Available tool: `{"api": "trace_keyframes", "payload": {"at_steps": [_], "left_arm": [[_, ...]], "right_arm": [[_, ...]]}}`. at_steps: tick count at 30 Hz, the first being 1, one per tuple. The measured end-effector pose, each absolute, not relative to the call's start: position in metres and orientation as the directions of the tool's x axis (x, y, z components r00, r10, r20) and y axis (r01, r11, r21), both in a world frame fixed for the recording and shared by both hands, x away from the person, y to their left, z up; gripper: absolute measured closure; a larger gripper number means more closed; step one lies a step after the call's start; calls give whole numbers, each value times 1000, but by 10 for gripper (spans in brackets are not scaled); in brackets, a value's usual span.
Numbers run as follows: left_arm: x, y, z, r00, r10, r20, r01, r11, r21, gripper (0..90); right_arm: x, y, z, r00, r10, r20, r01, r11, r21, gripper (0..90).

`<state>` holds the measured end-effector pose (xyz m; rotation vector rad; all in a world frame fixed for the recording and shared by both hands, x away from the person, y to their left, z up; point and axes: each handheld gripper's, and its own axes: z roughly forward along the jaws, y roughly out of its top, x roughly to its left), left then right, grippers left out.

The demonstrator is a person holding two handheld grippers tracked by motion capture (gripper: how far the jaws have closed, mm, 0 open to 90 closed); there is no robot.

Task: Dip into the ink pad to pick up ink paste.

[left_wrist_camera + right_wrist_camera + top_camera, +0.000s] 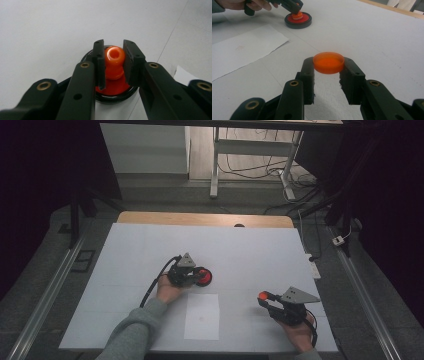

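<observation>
An orange knob (pixel 114 57) with a hole in its top stands upright on a red disc (pixel 112 87) set in a black round base (pixel 117 97). My left gripper (pixel 114 50) is shut on the knob, one pad on each side. In the high view the left gripper (pixel 199 275) sits over the base (pixel 204 277) near the table's middle. My right gripper (pixel 328 64) is shut on a shallow orange cap (pixel 328 62), held level above the table. From above, the right gripper (pixel 264 298) holds the cap (pixel 262 295) at the front right.
A white sheet of paper (pixel 201 316) lies flat between the two hands, near the front edge. The white table top (pixel 150 245) has a wooden strip along its far edge. In the right gripper view the base (pixel 298 21) lies far off to the upper left.
</observation>
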<state>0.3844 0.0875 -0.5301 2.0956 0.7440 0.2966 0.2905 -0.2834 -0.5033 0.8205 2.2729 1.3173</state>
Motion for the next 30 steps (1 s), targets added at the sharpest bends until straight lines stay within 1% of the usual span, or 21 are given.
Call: {"api": "trace_keyframes", "payload": {"at_steps": [7,22,27,28,30], "left_arm": [[384,87,-530,796,604,-48,391,-452,802,736],[385,88,-531,795,604,-66,403,-443,801,735],[386,87,-528,796,603,-55,400,-456,795,734],[385,87,-526,794,606,-50,396,-454,798,733],[383,90,-518,787,614,-64,384,-406,829,733]], "right_arm": [[290,-283,-503,-755,655,-42,291,390,874,650],[291,-282,-504,-761,648,-36,292,391,873,650],[291,-283,-504,-761,648,-35,295,393,871,650],[292,-283,-504,-760,649,-35,294,392,872,650],[292,-283,-503,-761,648,-33,293,389,874,650]]}}
